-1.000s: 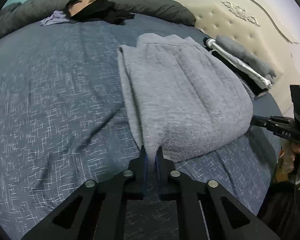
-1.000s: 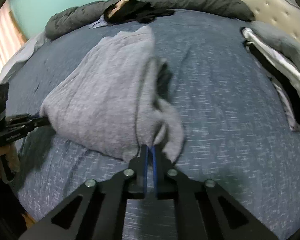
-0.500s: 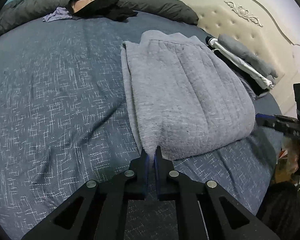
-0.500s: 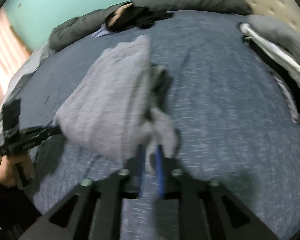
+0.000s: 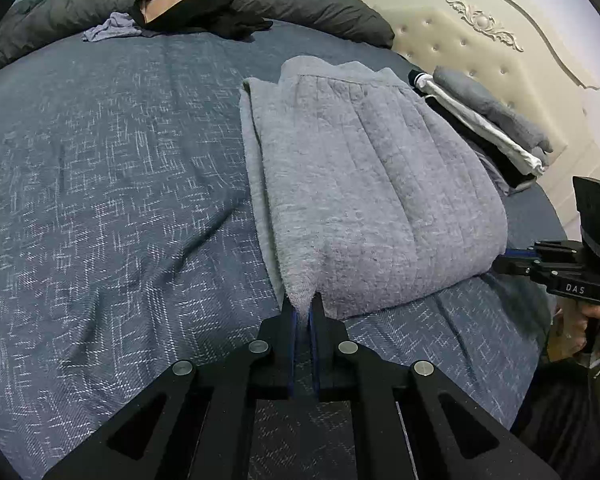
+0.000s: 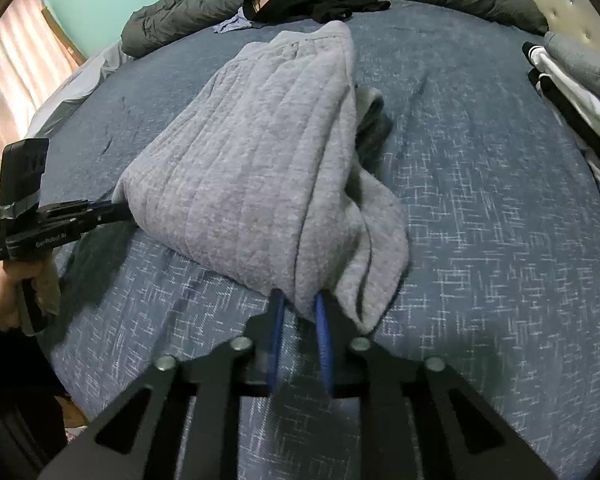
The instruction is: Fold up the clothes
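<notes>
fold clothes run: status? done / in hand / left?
Done: folded stack by the headboard. In hand: grey garment, doubled over; left gripper pinches one near corner, right gripper is open around the other. Left: dark clothes pile at the bed's far edge.

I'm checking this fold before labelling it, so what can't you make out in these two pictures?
- Right wrist view: the right gripper is motion-blurred, so whether its parted fingers pinch the grey garment is unclear.
- Both views: the garment's lower layers are hidden by its top fold.
- Left wrist view: the folded stack is partly hidden behind the garment.
</notes>
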Demonstrator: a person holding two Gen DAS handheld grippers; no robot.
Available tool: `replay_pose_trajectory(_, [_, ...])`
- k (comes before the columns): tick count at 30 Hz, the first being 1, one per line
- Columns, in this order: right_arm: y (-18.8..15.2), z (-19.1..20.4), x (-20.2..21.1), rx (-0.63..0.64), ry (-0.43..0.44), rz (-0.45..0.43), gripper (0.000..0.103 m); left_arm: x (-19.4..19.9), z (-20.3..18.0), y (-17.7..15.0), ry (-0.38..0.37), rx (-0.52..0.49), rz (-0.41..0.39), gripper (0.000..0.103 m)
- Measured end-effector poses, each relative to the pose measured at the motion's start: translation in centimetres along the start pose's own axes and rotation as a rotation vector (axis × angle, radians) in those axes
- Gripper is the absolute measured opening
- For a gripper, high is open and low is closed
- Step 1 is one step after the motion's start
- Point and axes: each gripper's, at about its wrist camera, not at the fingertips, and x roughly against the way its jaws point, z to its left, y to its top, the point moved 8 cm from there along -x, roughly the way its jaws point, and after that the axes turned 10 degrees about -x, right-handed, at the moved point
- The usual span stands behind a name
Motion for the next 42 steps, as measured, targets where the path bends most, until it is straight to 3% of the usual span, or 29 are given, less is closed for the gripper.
replay_pose_trajectory(4, [-0.1, -0.3, -0.1, 0.004, -0.025, -0.009, 0.003, 0.1, 0.1, -0.2, 0.005, -0.003, 0.005, 0.005])
replay_pose_trajectory(11, [0.5, -1.0, 1.8, -0.061, 0.015, -0.039, 0.004, 0.7, 0.0, 0.2, -0.028, 0.018, 0.013, 0.006])
replay_pose_trajectory(16, [5.0, 0.8, 5.2, -0.022, -0.024, -0.163, 0.004, 2.4, 1.0, 1.7, -0.037, 0.061, -0.043, 0.008])
replay_pose_trajectory(18, [6.5, 1.4, 5.4, -0.034, 0.01, -0.176, 0.005, 2.4, 1.4, 2.2, -0.042, 0.084, -0.055, 0.011])
replay_pose_trajectory(22, [8.6, 2.9, 3.8, 0.015, 0.025, -0.151, 0.005, 2.2, 2.2, 3.1, -0.057, 0.112, -0.079, 0.029])
replay_pose_trajectory(25, [9.9, 4.2, 2.0, 0.048, 0.019, -0.121, 0.005, 1.4, 2.7, 3.9, -0.074, 0.128, -0.089, 0.035])
replay_pose_trajectory(33, [12.2, 4.2, -1.9, 0.074, -0.021, -0.071, 0.005, -2.2, 4.4, 5.8, -0.136, 0.194, -0.047, 0.038])
replay_pose_trajectory(36, [12.7, 3.5, -3.3, 0.071, -0.023, -0.051, 0.005, -3.3, 4.1, 6.2, -0.161, 0.195, -0.036, 0.036])
replay_pose_trajectory(38, [13.0, 3.0, -4.3, 0.07, -0.025, -0.037, 0.005, -3.6, 3.7, 6.6, -0.172, 0.178, -0.038, 0.011])
replay_pose_trajectory(39, [13.2, 2.8, -4.7, 0.069, -0.025, -0.031, 0.005, -3.7, 3.5, 6.8, -0.171, 0.162, -0.042, 0.005])
replay_pose_trajectory(42, [13.2, 1.8, -5.9, 0.067, -0.041, -0.018, 0.004, -3.4, 3.3, 7.1, -0.157, 0.141, -0.052, 0.004])
